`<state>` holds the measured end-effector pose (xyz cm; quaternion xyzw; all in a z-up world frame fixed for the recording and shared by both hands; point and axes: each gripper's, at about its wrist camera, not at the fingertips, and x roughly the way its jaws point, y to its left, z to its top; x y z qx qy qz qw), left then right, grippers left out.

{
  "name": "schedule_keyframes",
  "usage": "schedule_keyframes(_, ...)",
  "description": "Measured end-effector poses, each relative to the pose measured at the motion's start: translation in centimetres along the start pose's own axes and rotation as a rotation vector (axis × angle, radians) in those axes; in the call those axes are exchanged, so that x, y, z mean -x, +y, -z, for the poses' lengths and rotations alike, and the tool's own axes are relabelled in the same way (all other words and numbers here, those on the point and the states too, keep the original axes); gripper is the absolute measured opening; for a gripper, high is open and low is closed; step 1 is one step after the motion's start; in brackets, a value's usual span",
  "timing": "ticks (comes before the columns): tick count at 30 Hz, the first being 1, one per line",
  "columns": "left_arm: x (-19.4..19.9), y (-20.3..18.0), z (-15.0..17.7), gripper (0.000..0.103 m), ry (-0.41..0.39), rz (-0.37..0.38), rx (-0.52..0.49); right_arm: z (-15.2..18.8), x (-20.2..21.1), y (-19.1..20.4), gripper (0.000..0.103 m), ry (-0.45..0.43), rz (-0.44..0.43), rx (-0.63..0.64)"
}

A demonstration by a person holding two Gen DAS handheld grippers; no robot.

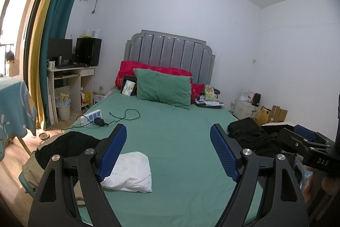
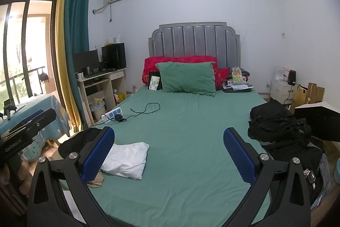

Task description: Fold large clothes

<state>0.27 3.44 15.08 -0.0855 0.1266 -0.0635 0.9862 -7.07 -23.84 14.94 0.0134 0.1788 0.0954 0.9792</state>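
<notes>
A folded white garment (image 1: 129, 171) lies on the green bed sheet (image 1: 180, 137) near the bed's left front; it also shows in the right wrist view (image 2: 127, 157). Dark and tan clothes (image 1: 63, 146) lie heaped at the bed's left edge, seen in the right wrist view too (image 2: 82, 139). A pile of black clothing and a bag (image 2: 278, 127) sits at the bed's right edge. My left gripper (image 1: 169, 150) is open and empty above the sheet. My right gripper (image 2: 167, 154) is open and empty above the sheet, and also shows at the right of the left wrist view (image 1: 301, 137).
A power strip (image 2: 112, 114) and black cable (image 2: 146, 110) lie on the sheet's left side. A green pillow (image 2: 187, 78), red pillows and clutter sit at the headboard. A desk (image 2: 102, 86) stands left, a nightstand (image 2: 280, 90) and boxes right.
</notes>
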Motion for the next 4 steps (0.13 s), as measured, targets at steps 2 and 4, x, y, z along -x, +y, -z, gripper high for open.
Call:
schedule_keyframes(2,-0.02,-0.04,0.03,0.084,0.004,-0.002,0.002,0.09,-0.52,0.01,0.101,0.007,-0.002,-0.001)
schedule_keyframes(4,-0.11,0.24,0.54,0.084,0.009,-0.003,0.001,0.25,-0.95,0.03,0.101,0.017,-0.002,-0.002)
